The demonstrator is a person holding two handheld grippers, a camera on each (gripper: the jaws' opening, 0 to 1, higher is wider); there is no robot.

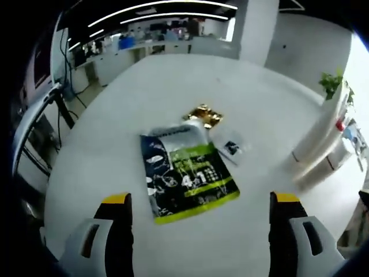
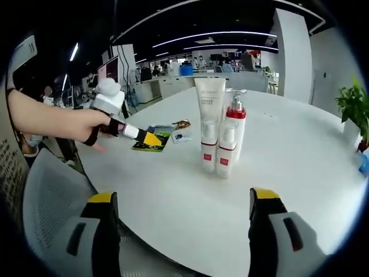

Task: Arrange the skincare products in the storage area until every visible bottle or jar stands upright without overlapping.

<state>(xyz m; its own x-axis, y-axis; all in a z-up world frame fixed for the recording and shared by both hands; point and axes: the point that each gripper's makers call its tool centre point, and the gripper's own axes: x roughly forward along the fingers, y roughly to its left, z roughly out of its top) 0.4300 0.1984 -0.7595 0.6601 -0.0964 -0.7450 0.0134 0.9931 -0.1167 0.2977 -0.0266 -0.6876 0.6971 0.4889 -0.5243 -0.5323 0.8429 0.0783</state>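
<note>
In my right gripper view, my right gripper point(image 2: 183, 225) hangs over the near edge of the white surface point(image 2: 288, 156) with its fingers point(image 2: 104, 231) wide apart and nothing between them; ahead of them, well out of reach, three skincare products stand upright in a tight cluster: a tall white tube point(image 2: 209, 124), a pump bottle point(image 2: 235, 130) with a red collar just behind it, and a shorter white bottle point(image 2: 225, 153) with a red band in front, all touching or nearly so. To the left, a hand point(image 2: 86, 124) holds my left gripper point(image 2: 151, 139) out over the surface, just above a flat dark and green packet point(image 2: 151, 142).

In my left gripper view the fingers point(image 1: 115, 231) are spread apart and empty; the packet point(image 1: 187, 176) lies flat on the surface point(image 1: 115, 115) between and beyond them; a crumpled gold wrapper point(image 1: 203, 115) sits just past its far edge, and a small clear sachet point(image 1: 232, 147) lies beside it. A green plant point(image 1: 331, 83) stands off the far side.
</note>
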